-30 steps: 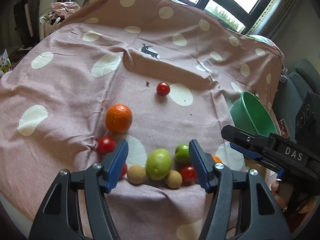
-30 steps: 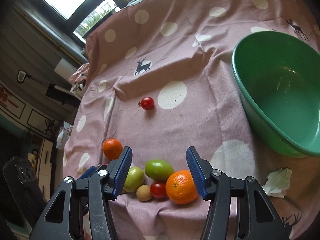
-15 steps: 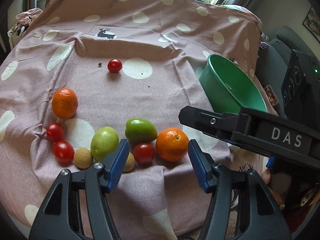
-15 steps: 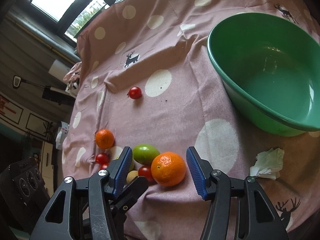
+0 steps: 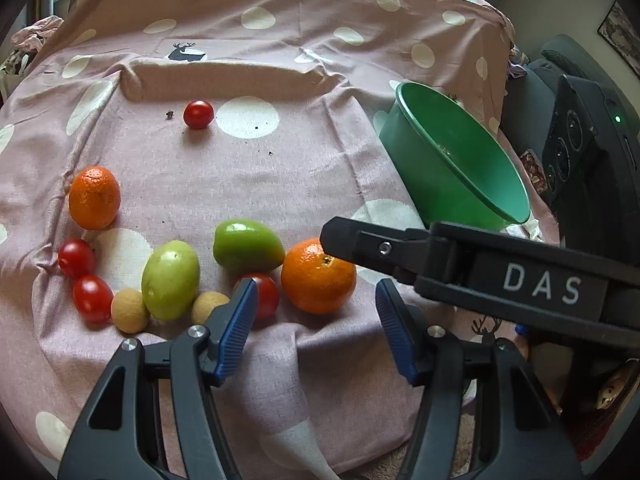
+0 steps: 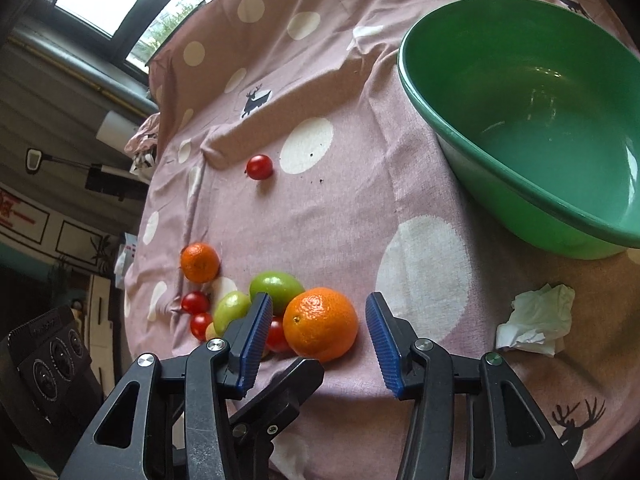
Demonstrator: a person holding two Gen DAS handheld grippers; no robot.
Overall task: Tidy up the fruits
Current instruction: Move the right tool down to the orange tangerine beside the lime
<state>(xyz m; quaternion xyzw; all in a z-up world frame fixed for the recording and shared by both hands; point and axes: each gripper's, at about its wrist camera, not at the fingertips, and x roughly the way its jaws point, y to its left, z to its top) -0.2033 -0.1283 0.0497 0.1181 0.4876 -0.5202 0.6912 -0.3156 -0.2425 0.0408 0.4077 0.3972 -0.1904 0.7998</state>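
Fruits sit clustered at the desk's near edge, and the right claw (image 6: 316,338), its jaws just closing but not yet touching, brackets the large round orange (image 6: 320,323). The left claw (image 5: 314,322) hovers half-open and empty nearby. This looks like the grasp step; next comes pinching, then carrying toward the empty green plastic bowl (image 6: 480,152) at two o'clock.

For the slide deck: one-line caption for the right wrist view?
Right gripper, jaws just closing, frames an orange on the dotted cloth; empty green bowl beside.
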